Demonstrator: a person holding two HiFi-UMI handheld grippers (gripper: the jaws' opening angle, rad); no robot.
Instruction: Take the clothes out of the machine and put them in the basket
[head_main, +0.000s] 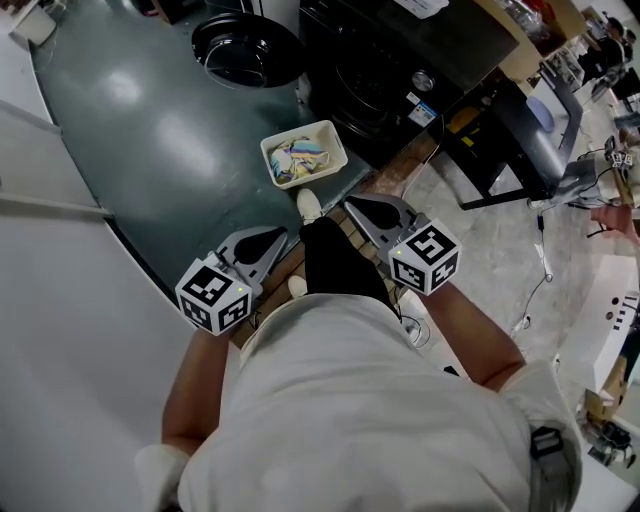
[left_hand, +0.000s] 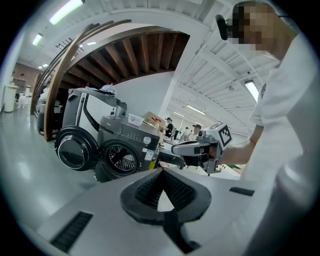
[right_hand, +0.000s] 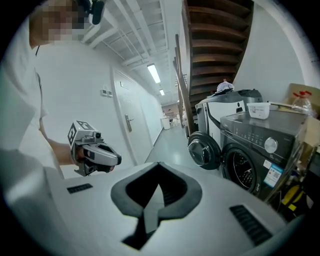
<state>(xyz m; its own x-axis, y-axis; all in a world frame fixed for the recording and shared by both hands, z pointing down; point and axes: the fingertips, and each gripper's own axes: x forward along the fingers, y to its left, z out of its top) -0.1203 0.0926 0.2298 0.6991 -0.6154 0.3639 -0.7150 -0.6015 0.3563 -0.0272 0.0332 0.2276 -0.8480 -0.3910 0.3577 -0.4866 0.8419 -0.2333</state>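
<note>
As clothes fill the white basket at frame centre, set just before the open washing machine for short transfer, unloading seems finished | left claw: closed, empty | right claw: closed, empty

White T-shirt, black trousers, white shoes
</note>
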